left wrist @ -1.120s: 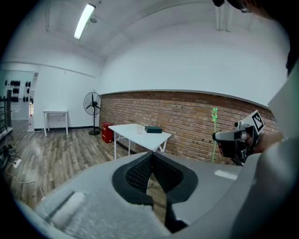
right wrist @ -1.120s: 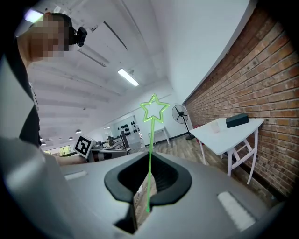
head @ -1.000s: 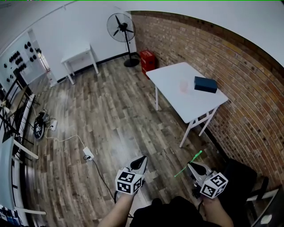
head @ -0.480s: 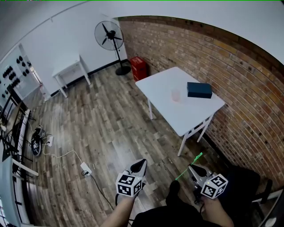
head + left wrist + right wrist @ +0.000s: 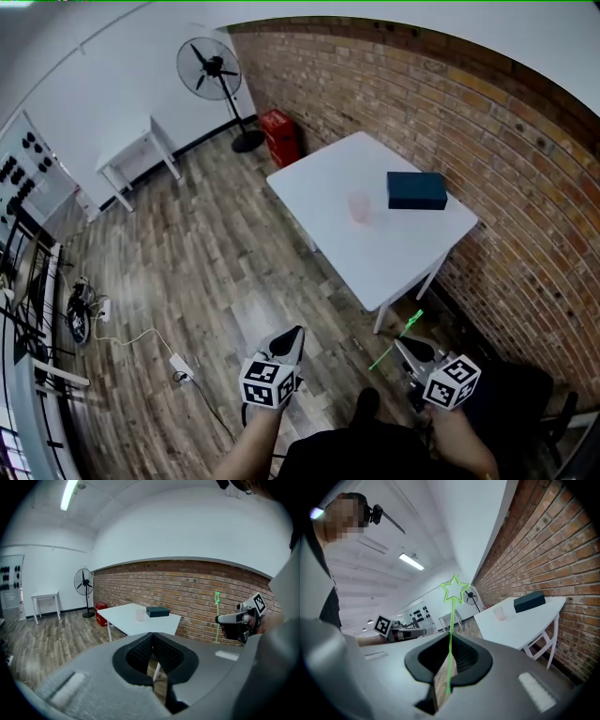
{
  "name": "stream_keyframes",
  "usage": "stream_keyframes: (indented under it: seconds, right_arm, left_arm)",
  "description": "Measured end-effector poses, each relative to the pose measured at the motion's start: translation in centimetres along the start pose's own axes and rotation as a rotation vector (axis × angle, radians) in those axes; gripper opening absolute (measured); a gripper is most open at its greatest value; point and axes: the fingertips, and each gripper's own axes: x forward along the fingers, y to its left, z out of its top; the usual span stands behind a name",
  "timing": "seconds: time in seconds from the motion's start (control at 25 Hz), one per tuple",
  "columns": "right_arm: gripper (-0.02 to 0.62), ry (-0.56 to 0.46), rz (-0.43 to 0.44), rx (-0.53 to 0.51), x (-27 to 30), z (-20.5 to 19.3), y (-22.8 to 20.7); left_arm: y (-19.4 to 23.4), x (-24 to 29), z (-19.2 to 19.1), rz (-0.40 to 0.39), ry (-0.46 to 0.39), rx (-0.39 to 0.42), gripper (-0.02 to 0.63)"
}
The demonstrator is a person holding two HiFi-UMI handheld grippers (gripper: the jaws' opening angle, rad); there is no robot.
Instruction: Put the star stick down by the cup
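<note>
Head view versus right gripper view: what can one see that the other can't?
Only the head view shows the white power strip and cable on the wooden floor, and the right gripper's own marker cube. Only the right gripper view shows the long ceiling light and its shut jaws pinching the thin green star stick. Both show that stick, the white table, the see-through pink cup, the dark blue-green box, the brick wall and the left gripper.
</note>
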Motion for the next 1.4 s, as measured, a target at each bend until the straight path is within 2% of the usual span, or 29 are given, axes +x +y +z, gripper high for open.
stream_keyframes:
  seconds: [0.28,0.44,0.64,0.84,1.08,1.4]
  right_arm:
    - [0.017,-0.014,-0.001,-0.016,1.4,3.2,-5.5]
    - [0.017,-0.048,0.004,-0.025,2.9,5.9,-6.3]
    - [0.017,-0.037,-0.004,-0.031,5.8,7.0,-8.7]
    - [0.017,-0.024,-0.050,-0.038,9.1,8.5,-12.1]
    - [0.017,-0.008,-0.101,-0.050,14.3,12.0,-16.5]
    - [0.017,0.030,-0.070,-0.071,23.7,14.6,-17.0]
  left_arm:
    - [1.6,4.1,4.2,0.057,-0.055,0.012,0.006]
    - [2.6,5.5,6.3,0.062,-0.074,0.037,0.005]
    - [4.6,9.3,8.5,0.052,-0.094,0.047,0.006]
    - [8.5,14.6,10.5,0.032,-0.102,0.028,0.006]
    - [12.8,20.9,14.7,-0.004,-0.123,0.039,0.005]
    - [19.4,25.5,17.6,-0.030,-0.115,0.045,0.006]
